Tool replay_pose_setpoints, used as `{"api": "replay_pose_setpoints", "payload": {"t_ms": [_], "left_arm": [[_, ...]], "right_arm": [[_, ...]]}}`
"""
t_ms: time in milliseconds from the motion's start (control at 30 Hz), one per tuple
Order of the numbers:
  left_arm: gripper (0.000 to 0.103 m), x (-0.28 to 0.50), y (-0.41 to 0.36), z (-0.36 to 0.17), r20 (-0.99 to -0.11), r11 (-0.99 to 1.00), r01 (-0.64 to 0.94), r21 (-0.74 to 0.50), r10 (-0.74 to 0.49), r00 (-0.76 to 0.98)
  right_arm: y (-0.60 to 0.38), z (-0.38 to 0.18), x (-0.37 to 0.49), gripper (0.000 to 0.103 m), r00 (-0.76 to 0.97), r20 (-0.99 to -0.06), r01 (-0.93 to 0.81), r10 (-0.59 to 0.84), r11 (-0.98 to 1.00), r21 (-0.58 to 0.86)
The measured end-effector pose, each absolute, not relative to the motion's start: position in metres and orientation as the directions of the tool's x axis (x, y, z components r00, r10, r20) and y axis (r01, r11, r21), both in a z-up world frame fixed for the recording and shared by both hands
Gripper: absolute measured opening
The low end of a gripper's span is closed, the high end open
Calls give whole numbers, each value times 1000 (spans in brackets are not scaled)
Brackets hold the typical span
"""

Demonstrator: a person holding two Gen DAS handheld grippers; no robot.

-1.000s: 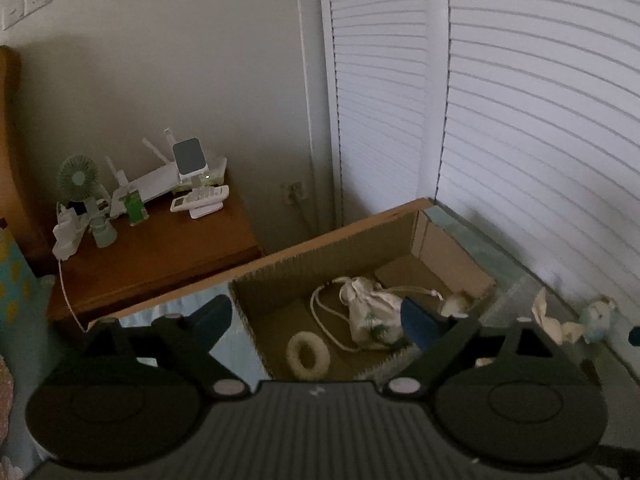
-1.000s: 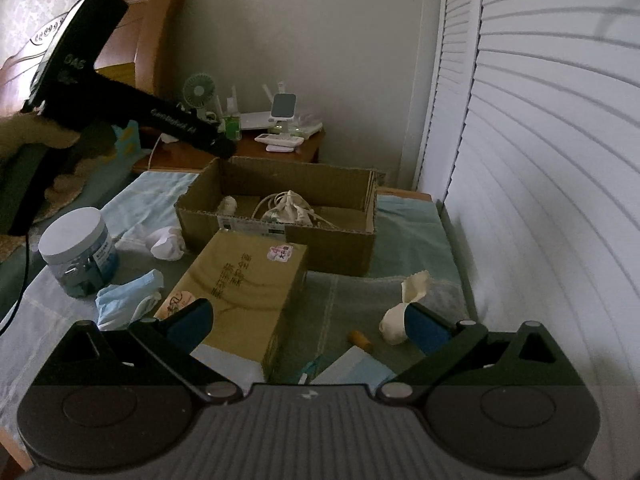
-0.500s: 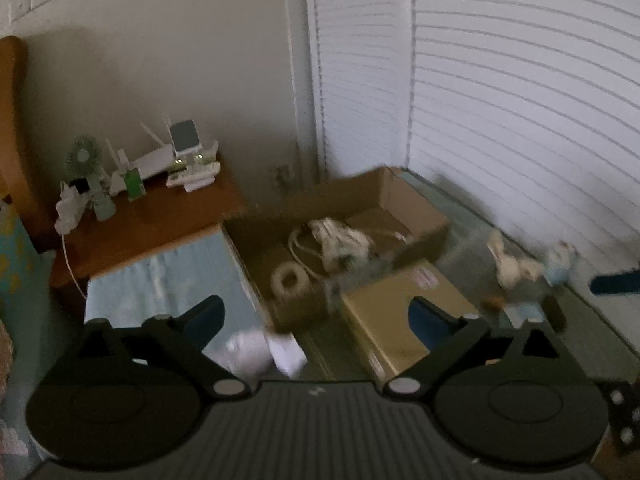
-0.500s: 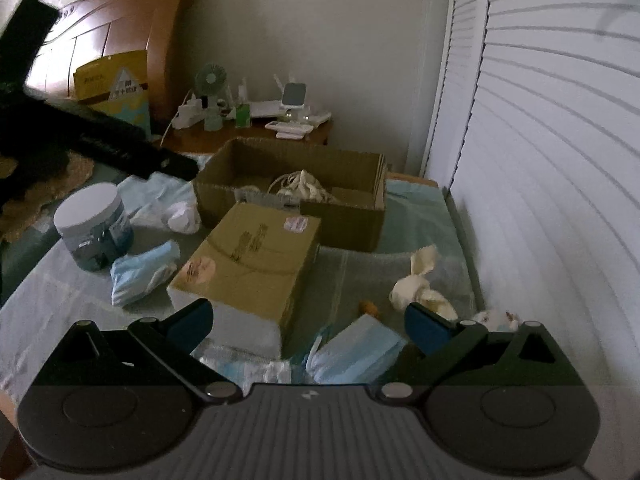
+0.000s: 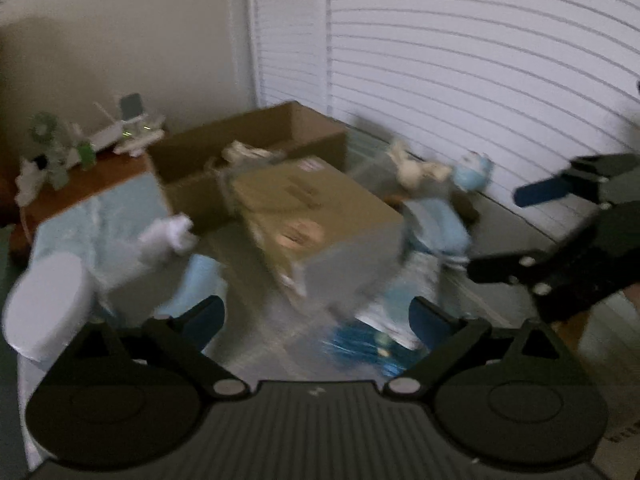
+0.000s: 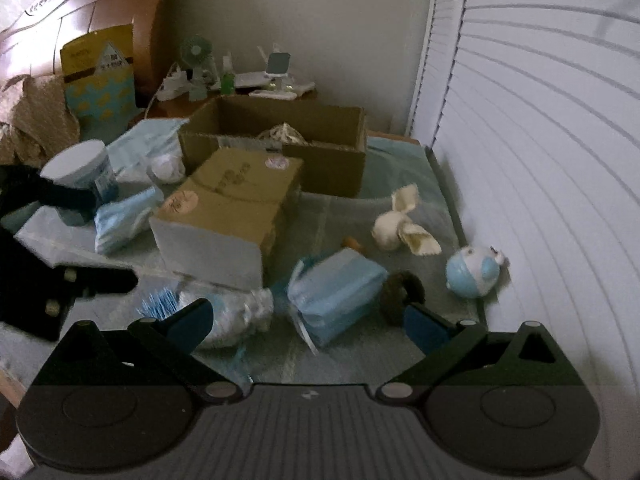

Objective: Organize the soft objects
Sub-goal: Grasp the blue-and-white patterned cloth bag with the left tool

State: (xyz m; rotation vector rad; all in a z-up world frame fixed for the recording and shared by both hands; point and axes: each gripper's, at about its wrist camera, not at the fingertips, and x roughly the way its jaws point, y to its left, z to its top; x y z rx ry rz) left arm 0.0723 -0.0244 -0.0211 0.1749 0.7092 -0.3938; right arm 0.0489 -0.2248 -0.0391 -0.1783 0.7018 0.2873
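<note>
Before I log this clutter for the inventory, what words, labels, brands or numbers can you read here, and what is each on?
None can be read for certain.
Yellow bag by the headboard: dark characters, too small to read.
Closed carton: faint print and two round stickers, blurred.
White-lidded jar: blue label, illegible.
Open cardboard box: white label strip, illegible.
The left wrist view is too blurred for any text.

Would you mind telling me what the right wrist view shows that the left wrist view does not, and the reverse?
Only the right wrist view shows the wooden headboard, the yellow packet and the dark fuzzy ring. Only the left wrist view shows the right gripper from outside, jaws open. Both show the open cardboard box, the closed carton, the white jar, the cream cloth toy and the blue mask pack.
</note>
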Motion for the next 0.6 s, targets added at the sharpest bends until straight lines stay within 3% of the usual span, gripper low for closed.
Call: {"api": "replay_pose_setpoints", "payload": {"t_ms": [600], "left_arm": [[98,92,-93,-66,-742,817,577,19,-375,556]], "right_arm": [[-265,-60,48,103,717,-685,-227,131,973,-52]]}}
